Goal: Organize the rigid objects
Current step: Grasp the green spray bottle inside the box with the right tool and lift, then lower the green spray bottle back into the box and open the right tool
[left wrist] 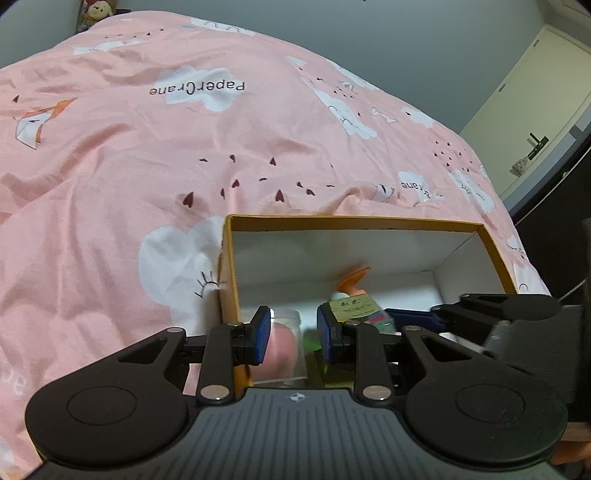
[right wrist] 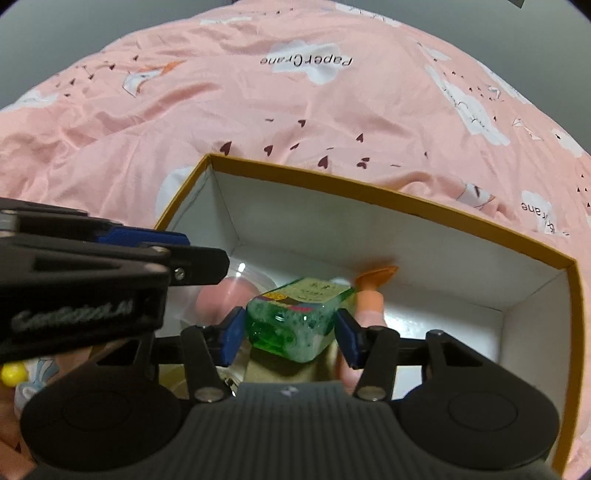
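A yellow-rimmed cardboard box (right wrist: 369,195) with white inner walls lies on the bed. My right gripper (right wrist: 290,332) reaches down into it, its blue pads (right wrist: 234,334) pressed on both sides of a square bottle of green liquid (right wrist: 295,314) with a yellowish label. Behind that stands a pink bottle with an orange top (right wrist: 369,299). My left gripper (left wrist: 295,334) hovers at the box's left end (left wrist: 231,266) with jaws narrowly apart. Below it sits a clear cup holding a pink ball (left wrist: 284,347), and the right pad does not touch it. The green bottle's label (left wrist: 351,308) shows here too.
A pink bedspread (left wrist: 184,147) with white clouds surrounds the box on every side. A pale door (left wrist: 528,122) stands at the far right, and a doll (left wrist: 96,11) sits beyond the bed's far corner. A small yellow ball (right wrist: 13,373) lies outside the box at the lower left.
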Action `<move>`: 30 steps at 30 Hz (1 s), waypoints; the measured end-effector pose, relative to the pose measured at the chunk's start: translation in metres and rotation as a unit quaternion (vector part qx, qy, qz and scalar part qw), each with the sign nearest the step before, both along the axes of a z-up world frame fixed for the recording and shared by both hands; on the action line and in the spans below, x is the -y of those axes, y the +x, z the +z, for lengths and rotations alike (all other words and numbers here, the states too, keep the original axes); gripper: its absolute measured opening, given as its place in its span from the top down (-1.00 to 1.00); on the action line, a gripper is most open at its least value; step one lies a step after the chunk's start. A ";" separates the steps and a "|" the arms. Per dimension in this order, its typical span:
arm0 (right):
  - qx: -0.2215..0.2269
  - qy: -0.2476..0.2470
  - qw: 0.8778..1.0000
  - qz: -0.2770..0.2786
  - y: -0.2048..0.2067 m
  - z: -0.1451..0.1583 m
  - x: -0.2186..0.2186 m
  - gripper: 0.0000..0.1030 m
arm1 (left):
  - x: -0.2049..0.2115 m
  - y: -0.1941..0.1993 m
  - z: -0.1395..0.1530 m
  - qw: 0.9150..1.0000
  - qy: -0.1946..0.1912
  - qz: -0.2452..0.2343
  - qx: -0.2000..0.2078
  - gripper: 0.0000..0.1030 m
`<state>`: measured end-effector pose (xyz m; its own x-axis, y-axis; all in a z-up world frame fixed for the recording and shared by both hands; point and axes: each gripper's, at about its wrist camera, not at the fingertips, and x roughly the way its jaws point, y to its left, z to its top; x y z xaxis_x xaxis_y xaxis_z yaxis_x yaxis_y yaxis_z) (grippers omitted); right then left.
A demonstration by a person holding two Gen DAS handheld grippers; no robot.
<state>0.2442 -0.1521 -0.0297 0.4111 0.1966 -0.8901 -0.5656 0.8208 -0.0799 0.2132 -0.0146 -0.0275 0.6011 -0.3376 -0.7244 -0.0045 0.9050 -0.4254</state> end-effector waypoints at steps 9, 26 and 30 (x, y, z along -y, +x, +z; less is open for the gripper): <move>0.031 0.020 0.999 0.010 -0.011 0.032 0.024 0.01 | 0.007 0.000 0.002 1.000 -0.001 -0.001 0.000 0.41; 0.049 0.020 0.997 -0.057 0.025 0.025 0.076 0.05 | 0.014 0.002 -0.003 1.000 0.004 -0.006 -0.012 0.41; 0.050 0.011 0.998 -0.042 0.027 0.023 0.071 0.05 | 0.018 0.003 -0.003 1.000 0.004 -0.009 -0.012 0.41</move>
